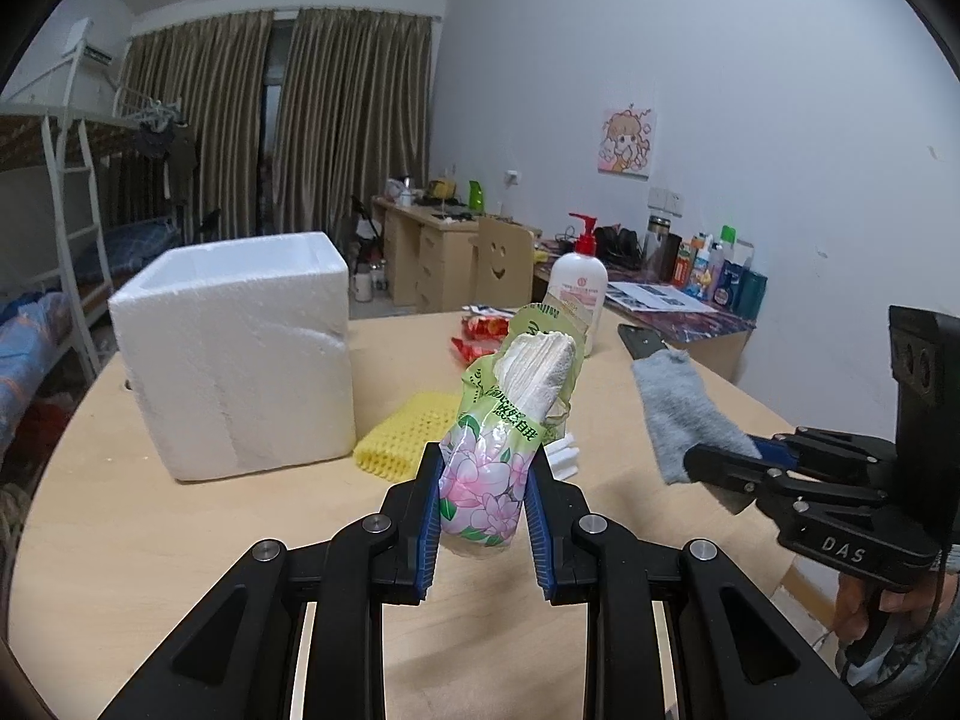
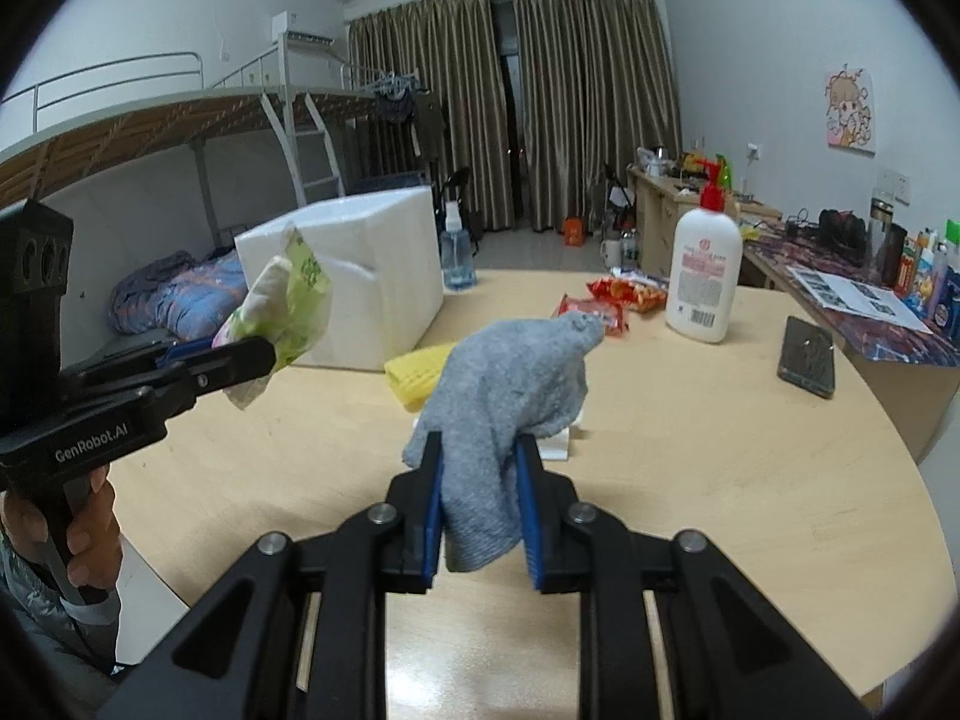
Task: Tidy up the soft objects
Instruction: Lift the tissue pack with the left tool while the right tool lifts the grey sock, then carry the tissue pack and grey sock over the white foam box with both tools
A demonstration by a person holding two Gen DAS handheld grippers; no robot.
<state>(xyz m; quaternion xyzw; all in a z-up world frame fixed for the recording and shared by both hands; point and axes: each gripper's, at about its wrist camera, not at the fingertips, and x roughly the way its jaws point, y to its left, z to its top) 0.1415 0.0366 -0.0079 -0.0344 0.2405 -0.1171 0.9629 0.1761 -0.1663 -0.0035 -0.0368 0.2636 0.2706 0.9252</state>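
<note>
Table [image 2: 690,450]: one foam box [image 1: 240,354]; left tool [image 1: 483,516] grips one tissue pack [image 1: 504,444], right tool [image 2: 480,510] one sock [image 2: 504,384].

Bench layout as we see it

On the bench [image 2: 690,450], the foam box [image 2: 372,276] lies at ten o'clock, the lotion bottle [image 2: 705,270] at one, the phone [image 2: 807,357] at two.

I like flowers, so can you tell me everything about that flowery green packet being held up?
The tissue packet is a soft, shiny plastic pack, green with pink flowers and printed writing. Its top is torn open, and folded white tissues poke out. It stands nearly upright, tilted a little, lifted above the wooden table. The left gripper pinches its lower part between blue-padded jaws, squeezing it slightly. Nothing else touches it.
</note>
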